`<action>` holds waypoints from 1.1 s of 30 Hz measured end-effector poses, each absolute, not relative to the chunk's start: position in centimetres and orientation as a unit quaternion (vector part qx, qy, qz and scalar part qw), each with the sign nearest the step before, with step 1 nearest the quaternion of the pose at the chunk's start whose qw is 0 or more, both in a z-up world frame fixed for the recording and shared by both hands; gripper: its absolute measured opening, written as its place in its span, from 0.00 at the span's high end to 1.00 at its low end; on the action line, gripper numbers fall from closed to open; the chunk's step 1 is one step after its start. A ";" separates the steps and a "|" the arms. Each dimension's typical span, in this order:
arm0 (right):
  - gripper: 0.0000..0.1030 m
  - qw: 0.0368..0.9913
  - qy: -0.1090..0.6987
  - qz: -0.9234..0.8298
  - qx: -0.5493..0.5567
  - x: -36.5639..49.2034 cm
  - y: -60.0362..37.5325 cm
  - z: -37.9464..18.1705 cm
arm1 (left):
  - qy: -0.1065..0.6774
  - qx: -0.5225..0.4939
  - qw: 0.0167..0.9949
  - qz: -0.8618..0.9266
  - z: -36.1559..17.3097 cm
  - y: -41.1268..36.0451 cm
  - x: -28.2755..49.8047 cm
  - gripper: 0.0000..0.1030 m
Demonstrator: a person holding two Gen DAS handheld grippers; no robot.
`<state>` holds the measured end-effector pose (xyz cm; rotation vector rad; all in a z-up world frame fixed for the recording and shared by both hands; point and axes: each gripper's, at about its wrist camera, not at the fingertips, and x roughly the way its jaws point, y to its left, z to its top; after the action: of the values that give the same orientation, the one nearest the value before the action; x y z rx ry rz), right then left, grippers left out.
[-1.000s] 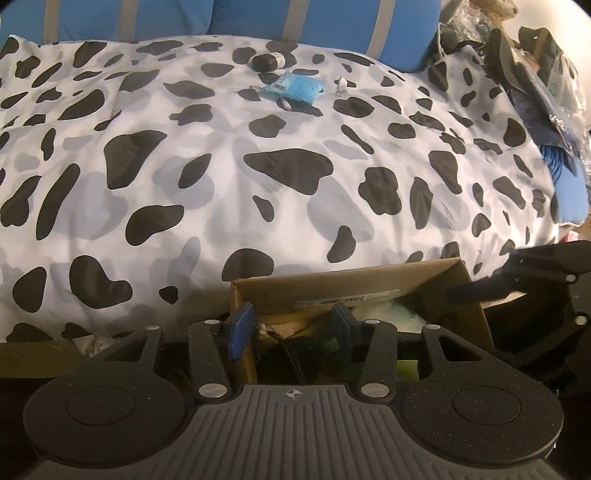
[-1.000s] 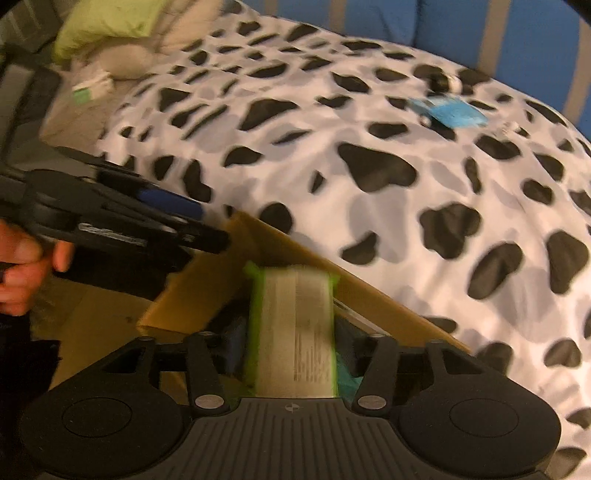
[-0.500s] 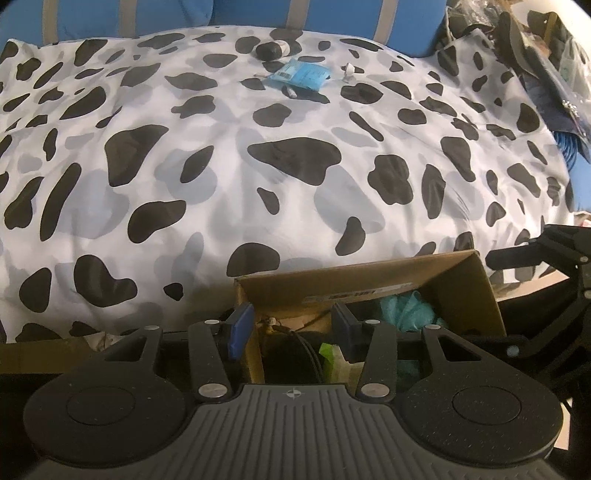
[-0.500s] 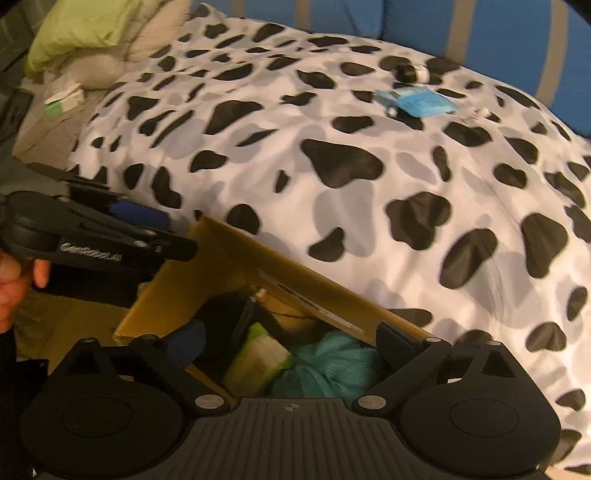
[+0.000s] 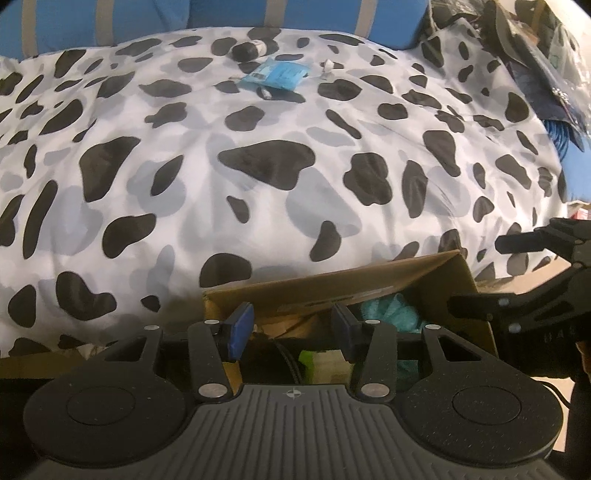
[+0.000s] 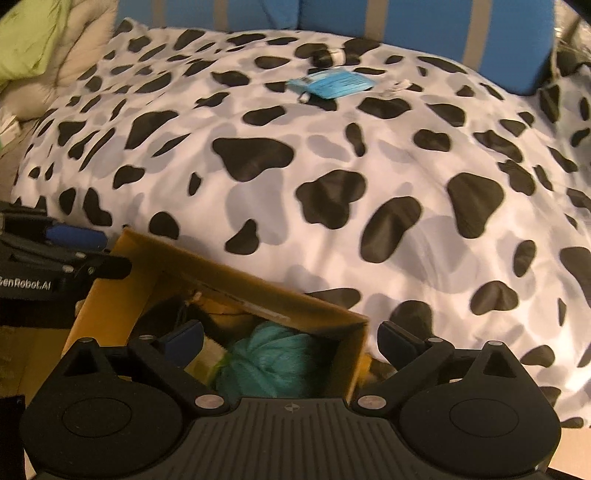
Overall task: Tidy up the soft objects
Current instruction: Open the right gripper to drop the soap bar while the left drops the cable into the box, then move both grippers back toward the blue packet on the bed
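A cardboard box [image 5: 332,280] stands against the near edge of the cow-print bed; it also shows in the right wrist view [image 6: 229,273]. Inside lie a teal fluffy bundle [image 6: 273,362], a green-edged pack [image 5: 325,363] and dark items. On the far side of the bed lie a blue packet [image 6: 328,84], a black roll [image 6: 327,56] and a small white piece [image 6: 397,86]. My left gripper [image 5: 290,326] is open and empty above the box's left part. My right gripper [image 6: 291,343] is wide open and empty over the box's right end.
The cow-print duvet [image 5: 258,155] covers the bed. Blue striped pillows [image 6: 406,22] line its far side. A green pillow [image 6: 29,37] lies at the far left. Bags and a blue cable [image 5: 561,122] pile up at the bed's right edge.
My right gripper opened and let the green-edged pack drop into the box, then pulled back and up. My left gripper rose slightly and stayed open.
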<state>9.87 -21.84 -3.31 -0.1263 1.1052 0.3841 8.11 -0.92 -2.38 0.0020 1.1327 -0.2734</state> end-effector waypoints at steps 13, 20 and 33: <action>0.03 0.856 0.496 0.137 -0.053 11.6 -23.2 -2.3 | 0.530 0.000 0.837 -0.134 -1.9 -1.8 8.6 0.56; 0.03 0.865 0.481 0.131 -0.049 13.1 -23.4 -1.7 | 0.521 0.003 0.844 -0.132 -1.4 -1.7 9.1 0.56; 0.03 0.875 0.466 0.123 -0.048 16.1 -23.4 -1.3 | 0.490 0.022 0.859 -0.149 -0.8 -2.1 12.1 0.56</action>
<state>16.06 -23.38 -1.34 -0.1006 0.9724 0.2576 12.06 -2.12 -0.84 0.0465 1.0280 -0.3133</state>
